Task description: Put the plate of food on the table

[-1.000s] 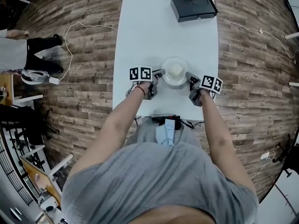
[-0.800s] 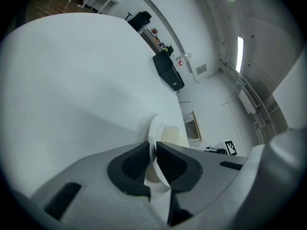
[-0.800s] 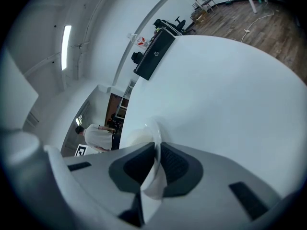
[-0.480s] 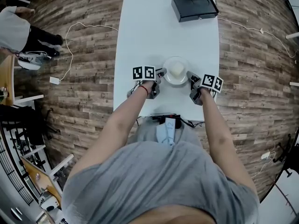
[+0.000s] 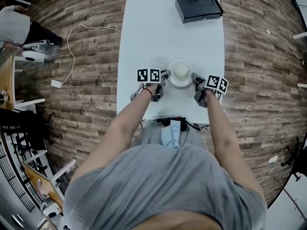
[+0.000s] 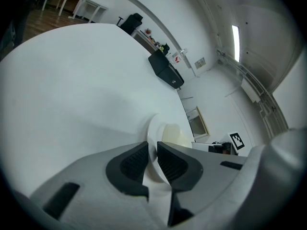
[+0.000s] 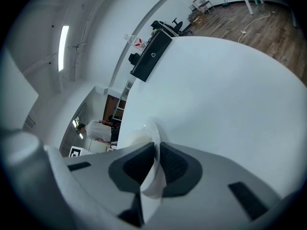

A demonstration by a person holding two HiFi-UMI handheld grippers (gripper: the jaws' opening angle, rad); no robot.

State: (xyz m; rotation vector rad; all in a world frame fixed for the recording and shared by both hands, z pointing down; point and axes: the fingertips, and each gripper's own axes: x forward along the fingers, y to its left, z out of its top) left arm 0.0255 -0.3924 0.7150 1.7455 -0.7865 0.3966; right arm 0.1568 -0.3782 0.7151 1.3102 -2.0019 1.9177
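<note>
A clear round plate (image 5: pixel 172 66) with a pale block of food (image 5: pixel 181 71) sits over the near part of the white table (image 5: pixel 153 28). My left gripper (image 5: pixel 164 75) is shut on the plate's left rim (image 6: pixel 152 140). My right gripper (image 5: pixel 195 77) is shut on the opposite rim (image 7: pixel 154 150). In both gripper views the rim runs between the dark pads (image 6: pixel 133 162) (image 7: pixel 175 164). The cream food (image 6: pixel 173 134) (image 7: pixel 136 139) shows just beyond the jaws. Whether the plate rests on the table or hangs just above it is not visible.
A black flat box (image 5: pixel 198 6) lies at the table's far right, also in the left gripper view (image 6: pixel 165 70) and the right gripper view (image 7: pixel 149 55). A white cable (image 5: pixel 81 30) trails over the wooden floor at left. A person (image 5: pixel 17 25) stands at far left.
Both grippers and the plate have shifted slightly away from me along the table. The person at far left has moved toward the top of the view.
</note>
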